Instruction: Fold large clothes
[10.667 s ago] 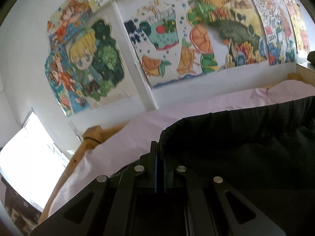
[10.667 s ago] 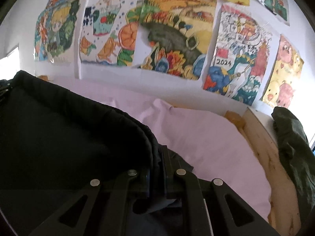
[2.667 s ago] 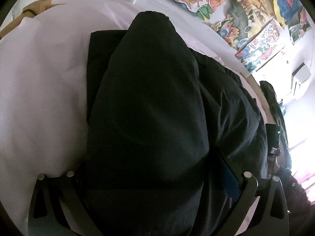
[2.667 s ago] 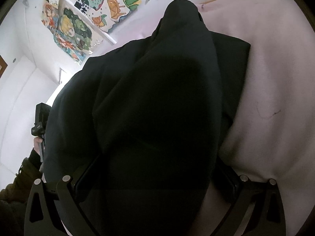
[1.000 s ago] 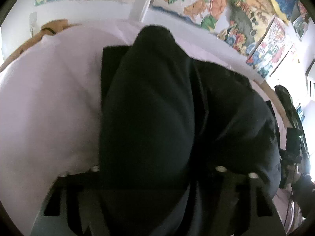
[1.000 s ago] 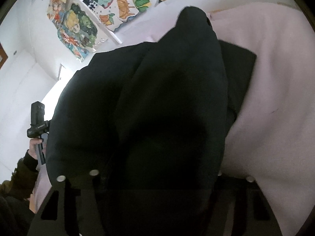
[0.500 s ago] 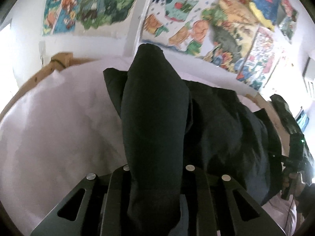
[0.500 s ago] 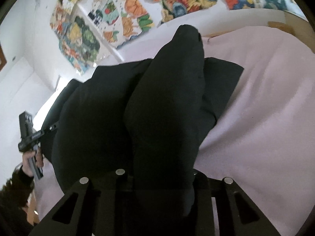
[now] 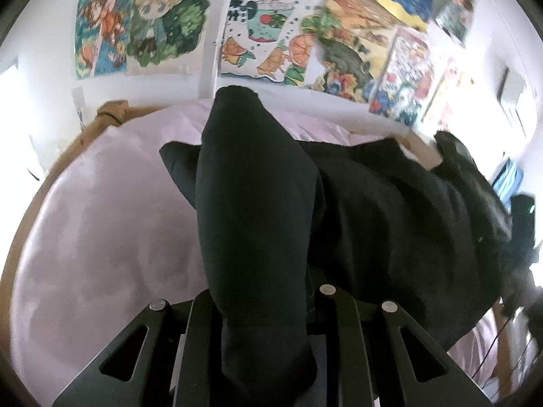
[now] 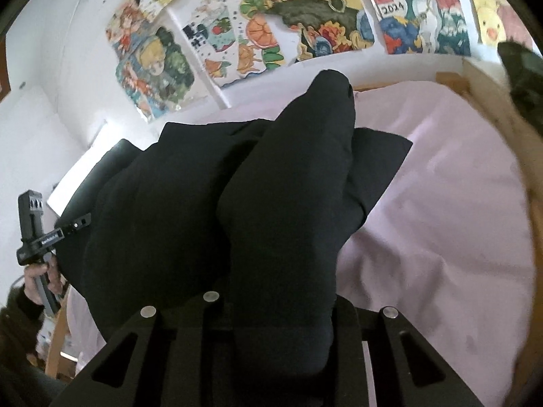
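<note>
Bed: one bed with a pale pink sheet (image 9: 101, 237) fills the lower left of the left wrist view and the right half of the right wrist view (image 10: 458, 220); one wooden frame (image 9: 112, 112) rims it.
Wall: one white wall (image 9: 44, 51) runs across the top of both views, hung with colourful drawings (image 9: 271, 34); about seven can be made out in the left wrist view, and one in the right wrist view reads 2024 (image 10: 393, 8).
Garment: one large black garment (image 9: 390, 220) lies on the bed in the centre and right of the left wrist view, and in the centre and left of the right wrist view (image 10: 152, 203). Two bunched folds of it rise out of the frame bottoms, one toward each camera.
Dark cloth: one separate dark green heap (image 10: 522, 78) sits on the frame at the upper right of the right wrist view.
Left gripper: one left gripper (image 9: 261, 318) at bottom centre, fingers drawn narrow and clamped on a fold of the garment. It appears again at the far left of the right wrist view, held in a hand (image 10: 40, 274) with a dark sleeve.
Right gripper: one right gripper (image 10: 281, 322) at bottom centre, fingers closing in on the other fold pinched between them.
</note>
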`<state>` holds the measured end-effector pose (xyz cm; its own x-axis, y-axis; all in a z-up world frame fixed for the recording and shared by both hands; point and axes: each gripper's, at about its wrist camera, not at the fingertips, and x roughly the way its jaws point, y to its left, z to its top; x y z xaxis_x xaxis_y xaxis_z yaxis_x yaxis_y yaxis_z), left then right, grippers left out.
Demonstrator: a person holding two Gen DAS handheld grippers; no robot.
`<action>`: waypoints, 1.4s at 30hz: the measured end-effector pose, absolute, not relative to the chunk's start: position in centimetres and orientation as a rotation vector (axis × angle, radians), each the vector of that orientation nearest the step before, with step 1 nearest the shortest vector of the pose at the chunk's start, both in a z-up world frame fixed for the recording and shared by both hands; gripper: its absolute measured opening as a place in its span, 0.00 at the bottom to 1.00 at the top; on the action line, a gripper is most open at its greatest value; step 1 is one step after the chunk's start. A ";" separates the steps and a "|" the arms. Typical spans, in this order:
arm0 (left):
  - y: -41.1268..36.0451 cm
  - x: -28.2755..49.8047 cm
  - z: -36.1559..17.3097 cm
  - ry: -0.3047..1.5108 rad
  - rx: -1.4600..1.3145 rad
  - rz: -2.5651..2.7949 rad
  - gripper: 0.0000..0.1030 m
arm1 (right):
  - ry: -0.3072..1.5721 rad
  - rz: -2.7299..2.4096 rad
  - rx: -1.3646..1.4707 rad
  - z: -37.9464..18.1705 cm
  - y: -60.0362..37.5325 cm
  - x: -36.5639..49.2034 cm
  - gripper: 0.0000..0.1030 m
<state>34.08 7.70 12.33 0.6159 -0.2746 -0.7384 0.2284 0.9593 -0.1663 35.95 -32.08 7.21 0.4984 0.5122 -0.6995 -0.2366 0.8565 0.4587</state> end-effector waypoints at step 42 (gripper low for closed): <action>4.4 16.7 8.2 0.614 -0.067 -0.021 0.99 | 0.598 0.002 0.202 6.0 -27.5 17.9 1.00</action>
